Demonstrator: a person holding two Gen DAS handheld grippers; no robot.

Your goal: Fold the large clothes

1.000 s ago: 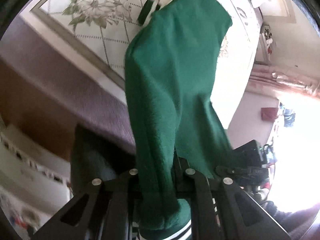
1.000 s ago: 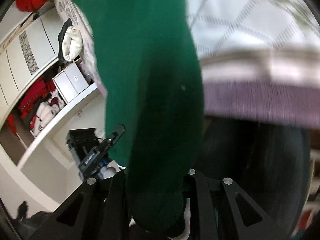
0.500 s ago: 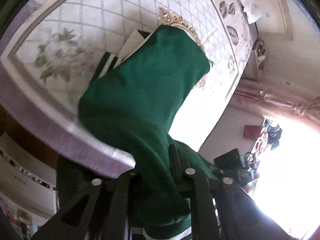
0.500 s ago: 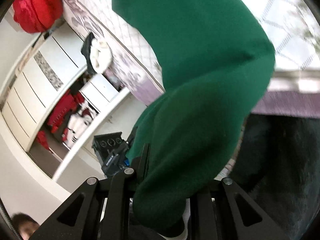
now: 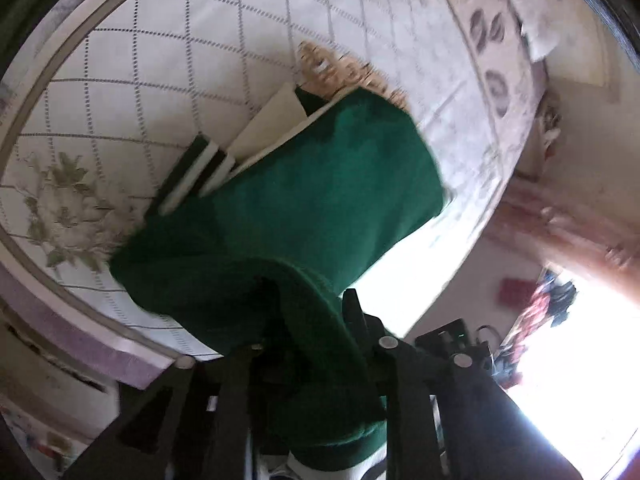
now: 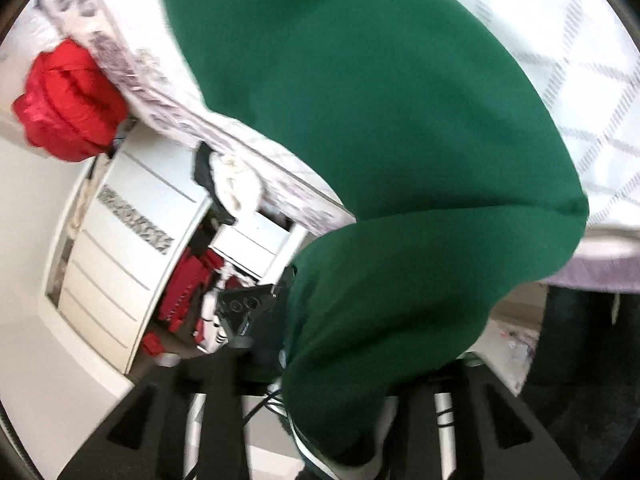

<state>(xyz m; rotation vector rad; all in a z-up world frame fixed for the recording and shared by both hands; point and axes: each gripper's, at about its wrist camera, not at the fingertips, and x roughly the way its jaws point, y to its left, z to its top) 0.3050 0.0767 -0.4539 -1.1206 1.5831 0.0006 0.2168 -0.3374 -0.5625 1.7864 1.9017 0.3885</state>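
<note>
While both my tools grip the hem end of the green jacket point(image 5: 320, 208), left tool point(image 5: 316, 344) and right tool point(image 6: 340, 392) each clamped on fabric, its far half lies on the bed point(image 5: 180, 60). Folding seems midway: this half is not yet laid over.

A quilted floral bedspread point(image 5: 168, 60) carries the green garment point(image 5: 320, 200).

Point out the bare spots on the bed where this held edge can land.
Free: the quilted bedspread beyond the green garment, past its striped cuff, and the strip toward the floral border. Crowded: where the garment already lies, and at the left gripper and right gripper.
</note>
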